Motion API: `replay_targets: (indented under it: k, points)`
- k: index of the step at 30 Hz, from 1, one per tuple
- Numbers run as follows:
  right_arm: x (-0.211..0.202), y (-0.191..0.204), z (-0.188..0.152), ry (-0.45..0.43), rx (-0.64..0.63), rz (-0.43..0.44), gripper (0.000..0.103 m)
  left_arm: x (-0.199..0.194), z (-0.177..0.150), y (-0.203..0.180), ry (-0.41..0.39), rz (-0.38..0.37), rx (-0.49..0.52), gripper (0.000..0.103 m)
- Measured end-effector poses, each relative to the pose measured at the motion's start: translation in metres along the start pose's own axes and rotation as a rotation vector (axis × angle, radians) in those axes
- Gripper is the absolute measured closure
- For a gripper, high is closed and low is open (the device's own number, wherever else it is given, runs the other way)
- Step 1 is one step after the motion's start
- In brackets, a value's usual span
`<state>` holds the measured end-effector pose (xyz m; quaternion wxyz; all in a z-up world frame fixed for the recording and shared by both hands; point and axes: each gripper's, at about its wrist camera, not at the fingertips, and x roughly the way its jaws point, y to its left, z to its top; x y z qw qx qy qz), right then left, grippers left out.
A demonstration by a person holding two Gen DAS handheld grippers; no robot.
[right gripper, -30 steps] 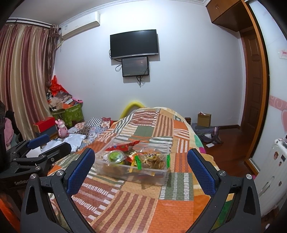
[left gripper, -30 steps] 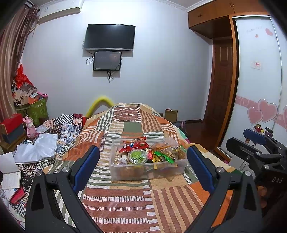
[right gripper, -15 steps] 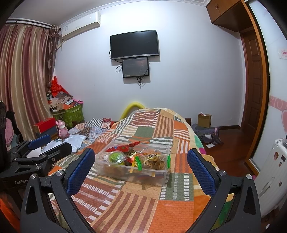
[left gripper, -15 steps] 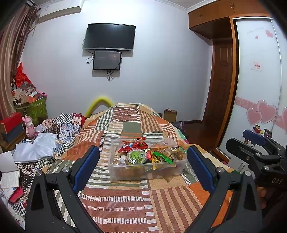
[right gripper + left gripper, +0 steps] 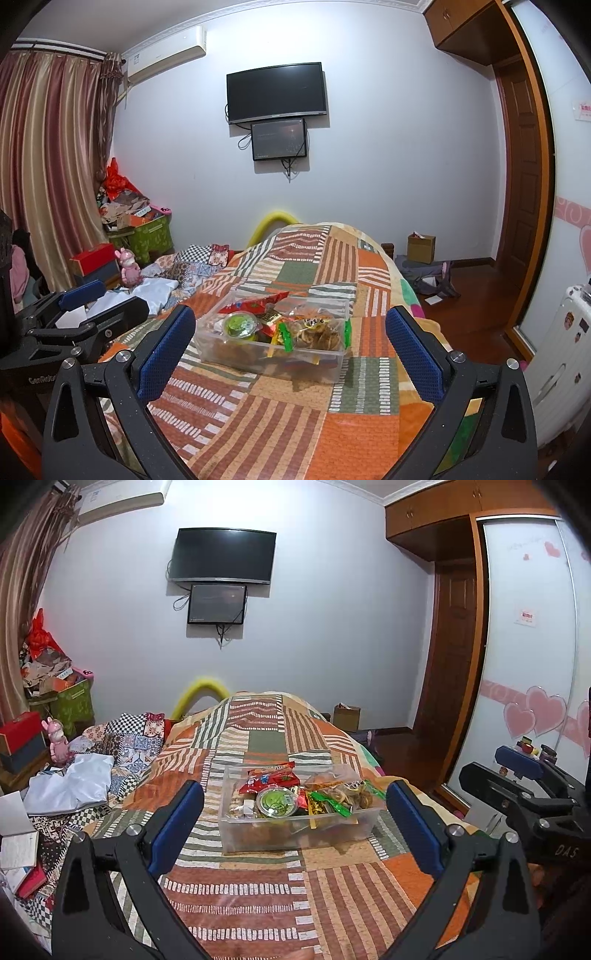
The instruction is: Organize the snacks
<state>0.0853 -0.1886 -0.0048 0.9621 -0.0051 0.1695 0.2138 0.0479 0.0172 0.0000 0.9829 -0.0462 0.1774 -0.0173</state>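
A clear plastic box (image 5: 295, 830) (image 5: 236, 350) full of snacks sits on a striped patchwork bedspread (image 5: 258, 890) (image 5: 351, 413). In it lie a red packet (image 5: 267, 775) (image 5: 255, 303), a green-lidded cup (image 5: 277, 800) (image 5: 241, 324) and bags of brown snacks (image 5: 347, 790) (image 5: 314, 330). My left gripper (image 5: 295, 823) is open and empty, hovering short of the box; it also shows in the right wrist view (image 5: 88, 306). My right gripper (image 5: 290, 341) is open and empty, also short of the box; it also shows in the left wrist view (image 5: 517, 771).
Quilts and white cloth (image 5: 70, 782) pile up left of the bed, with boxes (image 5: 92, 258) and a pink toy (image 5: 129, 266). A TV (image 5: 221, 559) hangs on the far wall. A wardrobe (image 5: 528, 657) stands right, a cardboard box (image 5: 421, 247) on the floor.
Both grippers have drifted slightly; the box sits a little lower and nearer in both views. Both stay open and empty.
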Motion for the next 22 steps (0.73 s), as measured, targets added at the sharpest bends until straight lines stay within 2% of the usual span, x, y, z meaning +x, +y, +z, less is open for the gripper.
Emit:
replay_targets:
  k: [22]
  points:
    - [0.0030, 0.0001, -0.0019, 0.008, 0.005, 0.003, 0.000, 0.0029, -0.0020, -0.0004, 0.015, -0.019, -0.009, 0.000]
